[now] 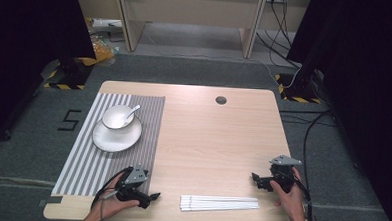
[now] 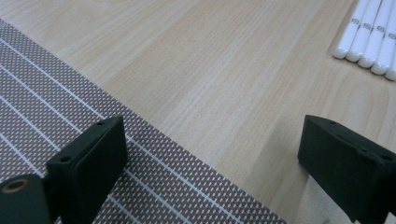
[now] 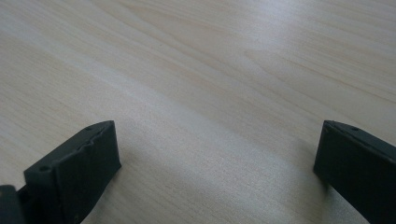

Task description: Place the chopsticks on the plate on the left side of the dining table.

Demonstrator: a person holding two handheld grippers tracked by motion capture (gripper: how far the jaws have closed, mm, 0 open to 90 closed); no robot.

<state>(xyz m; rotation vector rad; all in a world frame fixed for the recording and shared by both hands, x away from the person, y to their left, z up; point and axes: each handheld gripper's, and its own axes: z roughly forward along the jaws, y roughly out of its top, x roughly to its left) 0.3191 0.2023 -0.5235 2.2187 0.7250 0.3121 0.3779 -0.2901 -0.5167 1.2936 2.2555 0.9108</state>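
Several white chopsticks (image 1: 219, 203) lie side by side near the table's front edge; their tips (image 2: 369, 35) appear at the top right of the left gripper view. A white bowl (image 1: 117, 117) with a white spoon (image 1: 132, 110) in it stands on a white plate (image 1: 116, 138) on a striped placemat (image 1: 107, 146). My left gripper (image 1: 154, 195) rests at the front left, open, over the mat's corner (image 2: 140, 177), with nothing between its jaws. My right gripper (image 1: 255, 178) stands at the front right, open over bare wood (image 3: 210, 116).
A round cable hole (image 1: 221, 100) sits at the table's far side. Beyond the table are wooden furniture legs (image 1: 128, 22), black stands (image 1: 70, 70) with hazard tape and cables (image 1: 313, 120) on the grey floor. The person's hands (image 1: 292, 205) hold both grippers.
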